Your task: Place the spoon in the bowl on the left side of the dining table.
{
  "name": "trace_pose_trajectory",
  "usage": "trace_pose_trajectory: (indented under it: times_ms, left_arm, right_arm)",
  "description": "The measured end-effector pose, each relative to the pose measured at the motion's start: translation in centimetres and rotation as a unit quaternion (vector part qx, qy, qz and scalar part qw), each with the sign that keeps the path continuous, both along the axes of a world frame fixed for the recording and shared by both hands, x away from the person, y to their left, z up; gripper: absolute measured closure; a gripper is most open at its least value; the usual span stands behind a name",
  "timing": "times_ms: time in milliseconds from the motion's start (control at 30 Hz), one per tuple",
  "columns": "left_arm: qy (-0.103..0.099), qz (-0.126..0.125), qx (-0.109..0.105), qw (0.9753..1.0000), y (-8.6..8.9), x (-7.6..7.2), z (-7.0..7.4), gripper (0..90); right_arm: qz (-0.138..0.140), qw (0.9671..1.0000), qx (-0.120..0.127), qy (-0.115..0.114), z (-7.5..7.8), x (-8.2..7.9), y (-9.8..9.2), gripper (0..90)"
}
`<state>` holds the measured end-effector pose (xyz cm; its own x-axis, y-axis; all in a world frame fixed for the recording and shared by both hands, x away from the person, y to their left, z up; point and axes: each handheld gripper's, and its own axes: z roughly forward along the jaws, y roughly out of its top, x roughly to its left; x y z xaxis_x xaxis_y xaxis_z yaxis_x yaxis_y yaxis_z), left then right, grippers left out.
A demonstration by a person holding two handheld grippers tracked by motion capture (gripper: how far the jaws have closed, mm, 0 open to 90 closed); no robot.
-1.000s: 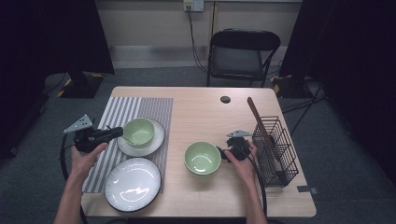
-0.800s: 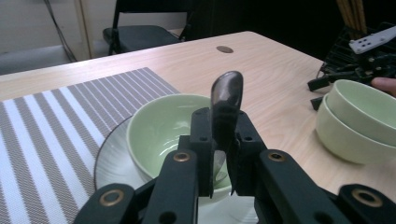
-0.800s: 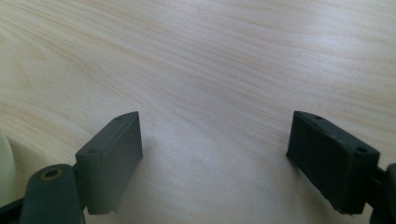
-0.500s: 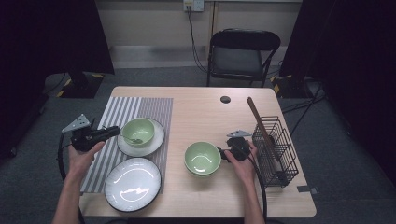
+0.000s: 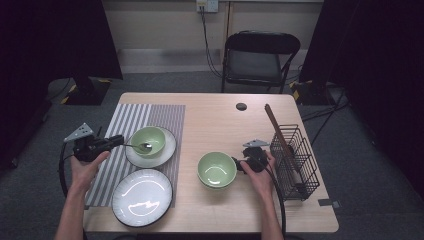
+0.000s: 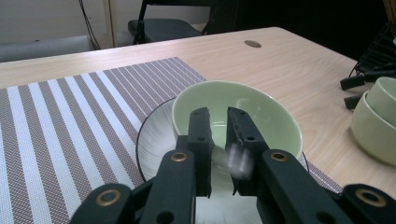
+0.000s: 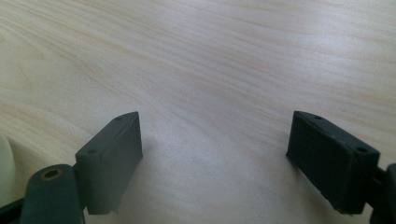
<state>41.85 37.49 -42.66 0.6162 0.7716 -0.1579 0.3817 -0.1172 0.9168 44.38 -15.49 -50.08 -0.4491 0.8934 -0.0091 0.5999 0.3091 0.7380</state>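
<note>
- Since a second ago my left gripper (image 5: 116, 142) has drawn back toward the left edge of the mat, and the small metal spoon (image 5: 140, 147) it carries now has its bowl over the inside of the pale green ceramic bowl (image 5: 148, 139); the right gripper has hardly shifted.
- From the left gripper view, its jaws stand narrow, clamped on the blurred silvery handle of the spoon (image 6: 238, 161), with only a slim gap between them.
- Just past those jaws sits the pale green ceramic bowl (image 6: 261, 116), upright on a small white plate with a dark rim (image 6: 154, 140).
- That plate rests on the right part of the grey and white striped placemat (image 5: 130, 120).
- Nearer to me on the same mat lies a larger white plate with a dark rim (image 5: 142, 197), partly overhanging onto the wood.
- My right gripper (image 7: 215, 161) has its jaws spread wide over bare wood, gripping nothing.
- In the high view my right gripper (image 5: 239, 164) sits just beside the right side of a second pale green ceramic bowl (image 5: 216, 169), whose edge shows at the left of the right gripper view.
- Further right stands a black wire basket (image 5: 295, 160) with a long brown wooden stick (image 5: 277, 131) leaning out of it.
- All of this sits on the light wooden table (image 5: 215, 120).
</note>
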Motion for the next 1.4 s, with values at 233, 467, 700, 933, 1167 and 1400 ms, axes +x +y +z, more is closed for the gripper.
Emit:
trace_pose_trajectory:
  times_ms: [233, 467, 700, 933, 1167, 1400]
  left_arm:
    - [-0.004, 0.026, 0.0, 0.9996, 0.7, 0.1, 0.2, 78.1]
    - [-0.024, 0.009, -0.024, 0.9994, 0.4, -0.8, 1.8, 77.0]
    - [-0.015, -0.05, 0.0, 0.9986, -2.5, -1.4, 1.9, 83.4]
    - [0.018, -0.062, 0.036, 0.9973, -3.9, -1.2, -0.1, 87.4]
    - [0.037, -0.038, 0.046, 0.9975, -3.0, -0.8, -1.0, 87.4]
    - [0.041, -0.015, 0.049, 0.9979, -2.1, -0.5, -1.5, 86.6]
  right_arm:
    - [0.0, 1.0, 0.0, 0.0, 0.0, 0.0, 0.0, 17.2]
    - [0.0, 1.0, 0.0, 0.0, 0.0, 0.0, 0.0, 17.2]
    - [0.0, 1.0, 0.001, 0.0, 0.0, 0.0, 0.0, 17.2]
    - [0.0, 1.0, 0.001, 0.0, 0.0, 0.0, 0.0, 17.2]
    - [0.0, 1.0, 0.001, 0.0, 0.0, 0.0, 0.0, 17.2]
    - [0.0, 1.0, 0.001, 0.0, 0.0, 0.0, 0.0, 17.2]
